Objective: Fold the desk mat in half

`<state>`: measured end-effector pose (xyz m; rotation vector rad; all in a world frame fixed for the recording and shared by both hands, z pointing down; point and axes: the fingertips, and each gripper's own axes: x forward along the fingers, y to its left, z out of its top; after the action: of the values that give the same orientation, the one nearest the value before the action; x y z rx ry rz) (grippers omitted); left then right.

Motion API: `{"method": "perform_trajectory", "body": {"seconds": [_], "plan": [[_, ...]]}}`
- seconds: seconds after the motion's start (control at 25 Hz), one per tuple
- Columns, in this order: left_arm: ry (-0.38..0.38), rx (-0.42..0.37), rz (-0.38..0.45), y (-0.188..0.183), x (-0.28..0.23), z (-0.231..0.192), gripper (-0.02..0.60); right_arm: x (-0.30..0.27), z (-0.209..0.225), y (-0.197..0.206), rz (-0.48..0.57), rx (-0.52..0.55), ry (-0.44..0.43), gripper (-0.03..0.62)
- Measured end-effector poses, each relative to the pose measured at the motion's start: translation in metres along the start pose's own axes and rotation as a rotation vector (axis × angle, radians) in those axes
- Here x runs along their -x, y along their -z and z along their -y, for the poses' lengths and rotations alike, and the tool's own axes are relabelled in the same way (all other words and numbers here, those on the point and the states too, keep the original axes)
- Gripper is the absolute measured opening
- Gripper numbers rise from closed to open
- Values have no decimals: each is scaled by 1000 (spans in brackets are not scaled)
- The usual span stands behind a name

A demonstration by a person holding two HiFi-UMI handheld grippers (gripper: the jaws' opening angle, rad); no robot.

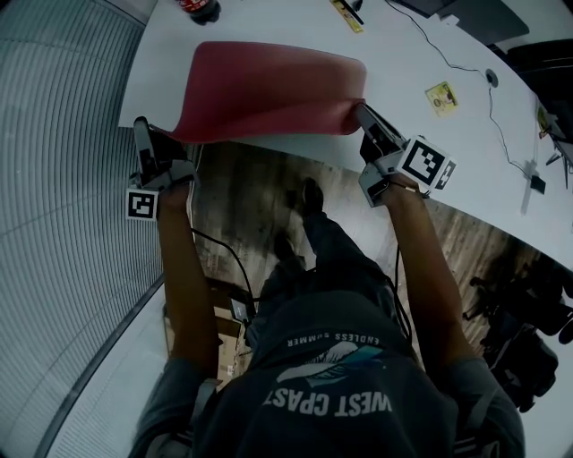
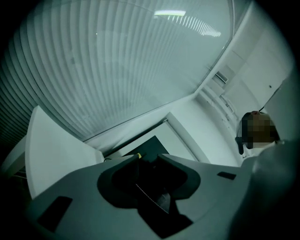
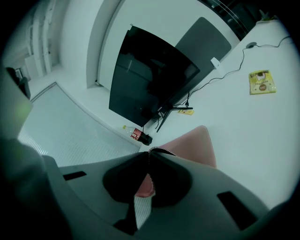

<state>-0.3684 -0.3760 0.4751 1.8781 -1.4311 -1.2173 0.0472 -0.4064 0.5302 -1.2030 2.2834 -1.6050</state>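
A dark pink desk mat lies on the white table, its near edge lifted and curled up over the rest. My right gripper is shut on the mat's near right corner. In the right gripper view the pink mat runs between the closed jaws. My left gripper hangs off the table's left end, just left of the mat's near left corner and apart from it. In the left gripper view the jaws stand slightly apart with nothing between them.
A cola bottle stands beyond the mat's far edge. A yellow card and a thin cable lie to the right. A dark monitor stands at the back. A ribbed curved wall rises on the left.
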Motion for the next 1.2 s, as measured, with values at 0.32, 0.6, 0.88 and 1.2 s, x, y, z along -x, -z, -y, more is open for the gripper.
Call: {"method": "perform_trajectory", "body": {"seconds": [0.32,0.6,0.88,1.2], "plan": [[-78,-84,28,-12,-30,-5,129,-21,36,-14,36,-296,-1,41],[-127,-130,-17,7,-43,-20,129,-46,77,-27,56,-424,39,41],[-134,-156,-100,34,-46,-23,129,-71,110,-40,24,-389,108,40],[-138,-205,-174,44,-36,-19,129,-86,127,-46,-5,-363,160,51]]}}
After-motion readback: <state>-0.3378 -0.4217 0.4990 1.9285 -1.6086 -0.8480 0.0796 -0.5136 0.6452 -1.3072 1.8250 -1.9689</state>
